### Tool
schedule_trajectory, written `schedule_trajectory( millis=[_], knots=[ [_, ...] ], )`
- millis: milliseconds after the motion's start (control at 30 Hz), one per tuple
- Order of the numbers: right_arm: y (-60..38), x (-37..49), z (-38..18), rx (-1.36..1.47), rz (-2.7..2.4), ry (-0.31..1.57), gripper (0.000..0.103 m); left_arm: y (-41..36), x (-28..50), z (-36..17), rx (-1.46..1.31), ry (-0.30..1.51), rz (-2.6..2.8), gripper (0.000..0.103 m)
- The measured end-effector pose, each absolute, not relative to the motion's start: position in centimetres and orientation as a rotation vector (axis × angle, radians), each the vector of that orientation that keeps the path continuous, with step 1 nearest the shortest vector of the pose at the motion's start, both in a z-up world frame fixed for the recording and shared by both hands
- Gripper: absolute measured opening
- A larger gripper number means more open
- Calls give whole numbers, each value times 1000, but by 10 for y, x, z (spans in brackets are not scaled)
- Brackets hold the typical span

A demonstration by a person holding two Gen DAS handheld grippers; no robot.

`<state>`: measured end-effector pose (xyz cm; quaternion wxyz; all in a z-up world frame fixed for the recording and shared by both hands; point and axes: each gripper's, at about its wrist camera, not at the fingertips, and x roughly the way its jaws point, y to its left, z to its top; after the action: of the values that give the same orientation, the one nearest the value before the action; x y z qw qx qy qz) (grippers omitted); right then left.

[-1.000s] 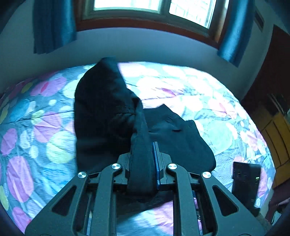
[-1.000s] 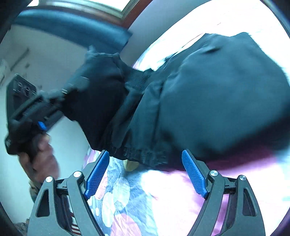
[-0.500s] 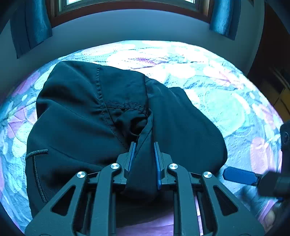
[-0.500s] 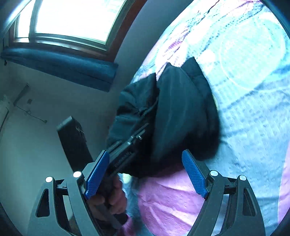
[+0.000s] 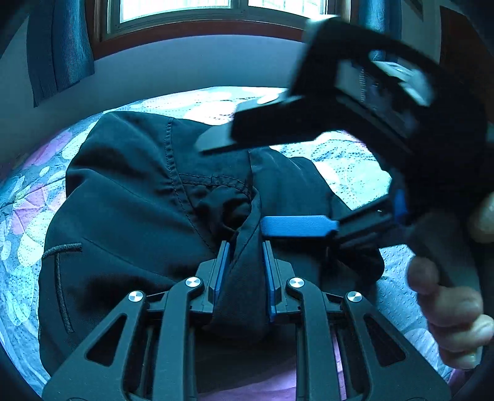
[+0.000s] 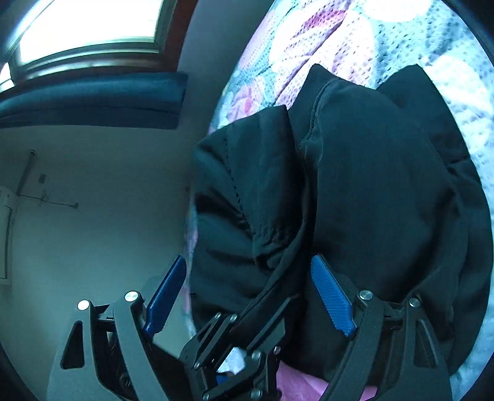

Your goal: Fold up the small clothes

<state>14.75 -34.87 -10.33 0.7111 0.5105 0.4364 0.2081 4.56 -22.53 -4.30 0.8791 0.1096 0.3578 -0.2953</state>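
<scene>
A black garment (image 5: 129, 191) with stitched seams and a drawstring lies bunched on the floral bedspread (image 5: 355, 166). My left gripper (image 5: 244, 246) is shut on a raised fold of it near its front edge. My right gripper (image 5: 231, 188), held by a person's hand (image 5: 457, 311), reaches in from the right, one finger over the cloth and its blue pad (image 5: 296, 226) beside the left fingers. In the right wrist view the right gripper (image 6: 248, 259) straddles the garment (image 6: 386, 185). Its jaws are closing with cloth between them, the pads not pressing.
The bedspread (image 6: 308, 37) runs to a pale wall below a window (image 5: 176, 9) with blue curtains (image 5: 61, 52). The left tool's black linkage (image 6: 234, 348) sits low between the right fingers. Bare bedspread shows left and right of the garment.
The left gripper lowered the hanging garment onto the bed, then held still. The right gripper swung in from the right and now straddles the fold beside the left fingers.
</scene>
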Motion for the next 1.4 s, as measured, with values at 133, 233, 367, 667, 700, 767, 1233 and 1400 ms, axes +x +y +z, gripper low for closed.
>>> schedule_trajectory(
  millis=[133,233,367,667,700,767,1233,1400],
  knots=[
    [-338,157,-107,1019,399,1052,23,-219,38,-38,192,721,-653,50],
    [-341,154,-122,1082,423,1047,17,-209,19,-31,189,686,-678,68],
    [-343,143,-119,1069,432,1006,15,-185,-32,-19,278,551,-682,94],
    [-359,123,-89,1063,477,918,11,-121,-41,-28,274,544,-456,96],
    [-364,120,-82,1057,480,895,11,-110,-28,-29,205,586,-429,95],
    [-376,112,-71,1048,485,863,10,-92,-8,-30,108,654,-420,95],
    [-450,41,-134,1174,340,878,39,-81,32,-56,9,849,-432,97],
    [-450,7,-111,1178,364,806,66,-85,21,-51,23,832,-432,97]
  ],
)
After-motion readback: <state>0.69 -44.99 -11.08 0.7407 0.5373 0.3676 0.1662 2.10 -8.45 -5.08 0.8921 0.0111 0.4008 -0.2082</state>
